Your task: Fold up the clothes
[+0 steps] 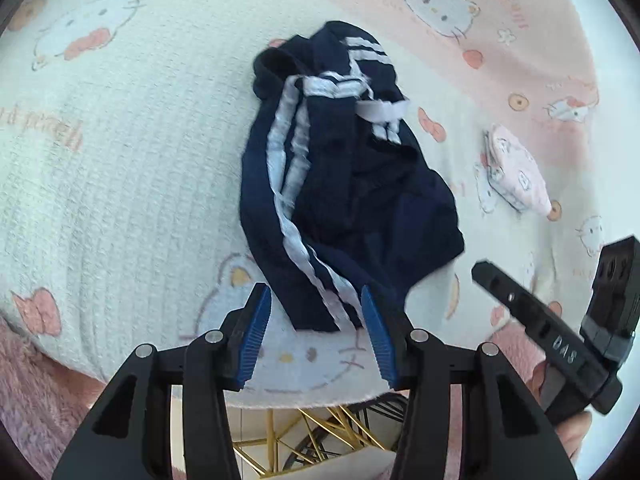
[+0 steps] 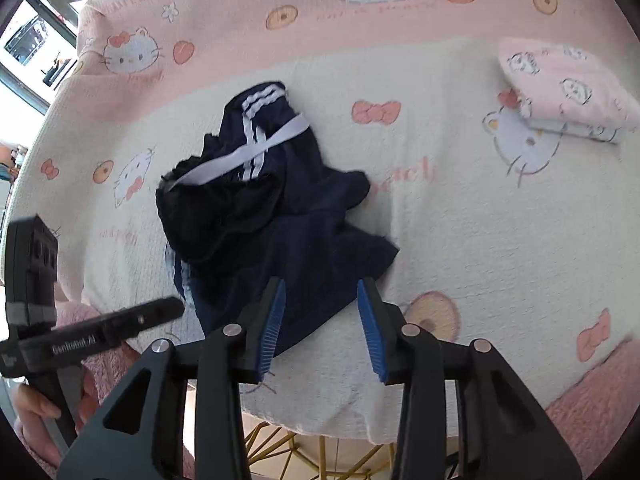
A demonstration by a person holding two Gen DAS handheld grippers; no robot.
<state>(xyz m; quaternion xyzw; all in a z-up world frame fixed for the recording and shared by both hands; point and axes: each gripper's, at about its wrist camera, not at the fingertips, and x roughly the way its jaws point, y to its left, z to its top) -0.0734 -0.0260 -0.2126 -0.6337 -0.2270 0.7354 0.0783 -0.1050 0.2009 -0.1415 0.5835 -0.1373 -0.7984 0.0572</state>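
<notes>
A crumpled navy garment (image 1: 344, 184) with white side stripes lies on a cream and pink blanket (image 1: 132, 184) printed with cartoon cats. My left gripper (image 1: 314, 292) is open, its blue pads on either side of the garment's striped near end without pressing it. In the right wrist view the same navy garment (image 2: 280, 216) shows a white band across its top. My right gripper (image 2: 320, 284) is open too, straddling the plain near hem with gaps at both pads. The two grippers stand side by side at the blanket's near edge.
A folded pink garment (image 2: 568, 88) sits at the far right of the blanket, also seen as the folded pink garment (image 1: 516, 172). A gold wire frame (image 2: 280, 448) shows below the blanket's near edge. Fluffy pink cloth (image 1: 32, 400) lies at the lower left.
</notes>
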